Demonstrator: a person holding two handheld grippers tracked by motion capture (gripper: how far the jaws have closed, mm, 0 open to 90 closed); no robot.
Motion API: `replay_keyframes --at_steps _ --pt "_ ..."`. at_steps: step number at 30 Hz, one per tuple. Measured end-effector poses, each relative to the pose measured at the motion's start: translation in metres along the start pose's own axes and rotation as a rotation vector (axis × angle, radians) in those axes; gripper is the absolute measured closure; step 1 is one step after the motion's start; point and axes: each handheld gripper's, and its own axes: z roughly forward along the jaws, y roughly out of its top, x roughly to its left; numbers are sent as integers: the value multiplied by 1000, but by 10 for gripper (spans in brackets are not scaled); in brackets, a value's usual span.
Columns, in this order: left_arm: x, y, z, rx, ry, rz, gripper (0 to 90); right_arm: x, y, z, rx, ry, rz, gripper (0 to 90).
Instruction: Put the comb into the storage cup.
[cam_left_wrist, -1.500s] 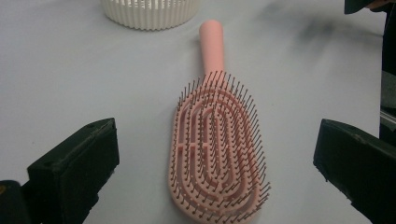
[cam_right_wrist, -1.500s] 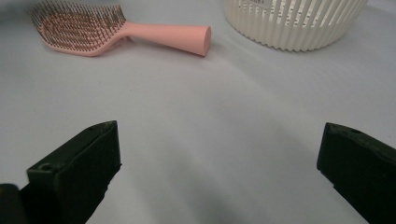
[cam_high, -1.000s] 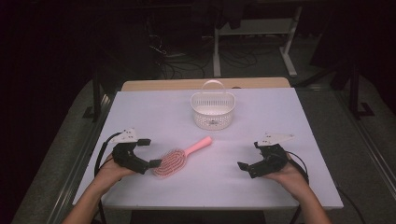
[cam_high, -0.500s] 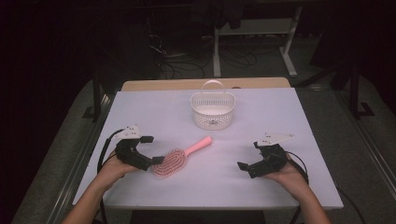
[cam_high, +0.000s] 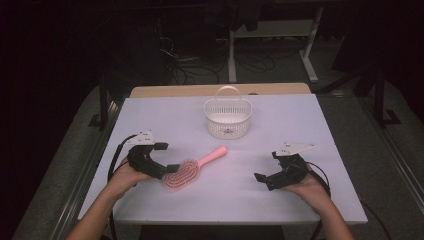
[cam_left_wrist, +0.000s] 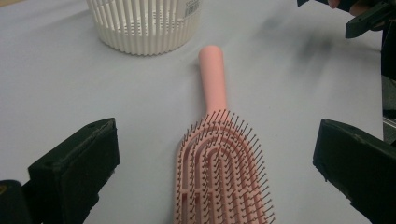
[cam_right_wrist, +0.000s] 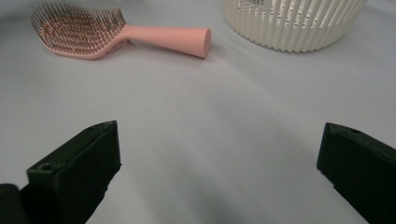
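A pink hairbrush (cam_high: 192, 169) lies bristles up on the white table (cam_high: 300, 125), its handle pointing toward a white slatted basket (cam_high: 228, 120) at the back centre. My left gripper (cam_high: 167, 158) is open at the brush's head end. In the left gripper view the bristled head of the hairbrush (cam_left_wrist: 219, 177) lies between the wide-apart jaws of the left gripper (cam_left_wrist: 219, 144), which do not touch it. My right gripper (cam_high: 268, 167) rests open at the front right with nothing in it. In the right gripper view, the hairbrush (cam_right_wrist: 93, 32) and basket (cam_right_wrist: 294, 23) lie far beyond the right gripper (cam_right_wrist: 219, 149).
The basket (cam_left_wrist: 144, 23) has an upright handle and looks empty. Bare tabletop separates the two hands. Beyond the table's far edge the floor is dark, with cables and metal stand legs (cam_high: 310, 45). The other hand's gripper (cam_left_wrist: 369, 18) shows at the top right of the left gripper view.
My left gripper has edged forward and toward the brush head, so its jaws now flank it. The right gripper, brush and basket have stayed put.
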Motion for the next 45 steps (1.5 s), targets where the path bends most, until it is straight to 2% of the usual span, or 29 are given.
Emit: replay_keyframes --at_steps 8,23,25,30,40,45 --pt "2 5 5 9 -7 4 5 0 0 1 2 1 4 0" --pt "7 16 14 1 -22 6 78 0 0 0 2 1 6 0" --pt "7 17 15 2 -27 10 125 0 0 0 2 1 6 0" --pt "8 22 20 9 -38 17 165 0 0 0 2 1 6 0" --pt "9 32 31 33 -66 44 373 -1 0 0 -1 -1 6 0" --pt "10 38 38 56 -80 55 529 0 0 0 -1 0 6 0"
